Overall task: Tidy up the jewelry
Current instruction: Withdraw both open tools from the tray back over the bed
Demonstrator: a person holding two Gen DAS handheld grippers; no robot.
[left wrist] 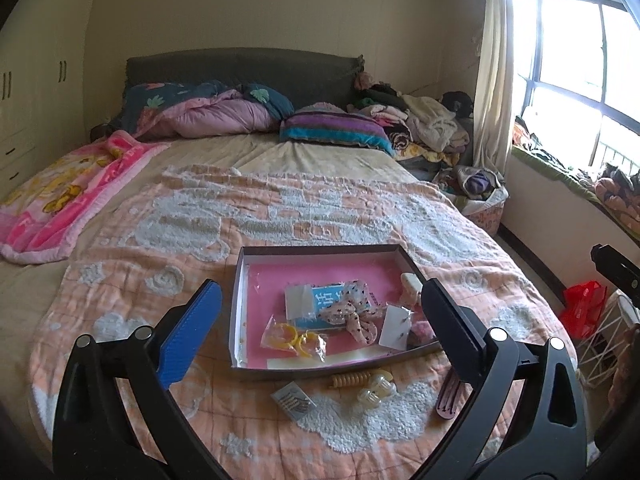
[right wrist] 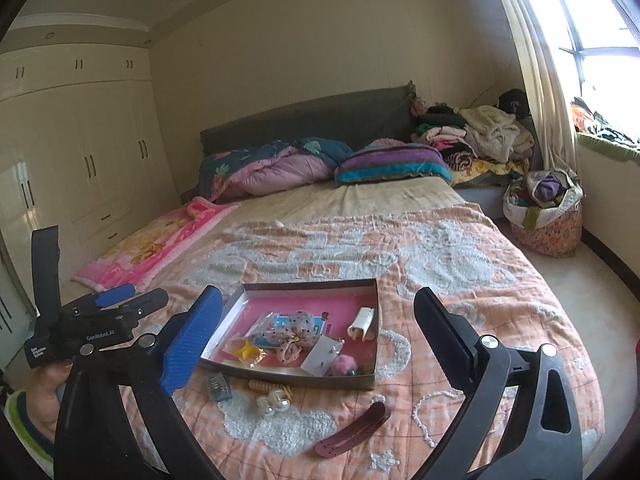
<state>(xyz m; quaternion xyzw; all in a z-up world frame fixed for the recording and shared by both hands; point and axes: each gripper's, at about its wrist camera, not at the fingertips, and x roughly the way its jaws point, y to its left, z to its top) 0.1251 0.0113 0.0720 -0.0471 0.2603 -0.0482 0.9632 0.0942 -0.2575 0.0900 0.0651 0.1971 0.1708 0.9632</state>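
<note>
Bed [left wrist: 280, 208] with a shallow box [left wrist: 244, 300], pink-lined, lying on the quilt; both claws above its near side.

Left claw [left wrist: 320, 312]: spread wide, nothing between the fingers, above the near edge of the box. Right claw [right wrist: 320, 328]: likewise spread and empty, above the same area. The left claw also shows at the left edge of the right wrist view, held in a hand [right wrist: 44, 392].

Inside the box: a dotted bow [left wrist: 356, 312], a blue card [left wrist: 320, 304] under it, yellow rings in a clear bag [left wrist: 292, 338], a white earring card [left wrist: 396, 326], a pale clip [right wrist: 362, 322] near the far right corner, and a pink fluffy piece [right wrist: 342, 364] at the near right corner.

Still outside the box, on the quilt just before its near edge: a small packet of pins [left wrist: 294, 400], a tan ridged clip [left wrist: 348, 380], a pair of clear bead-like clips [left wrist: 374, 390], a dark red barrette [right wrist: 352, 428], and a white bead string [right wrist: 424, 412] to the right, partly hidden by the right claw.

Progress, as judged: roughly half done. About six pieces are gathered; five remain loose. With neither claw loaded, the next step is probably a fresh pick from the loose group.
</note>
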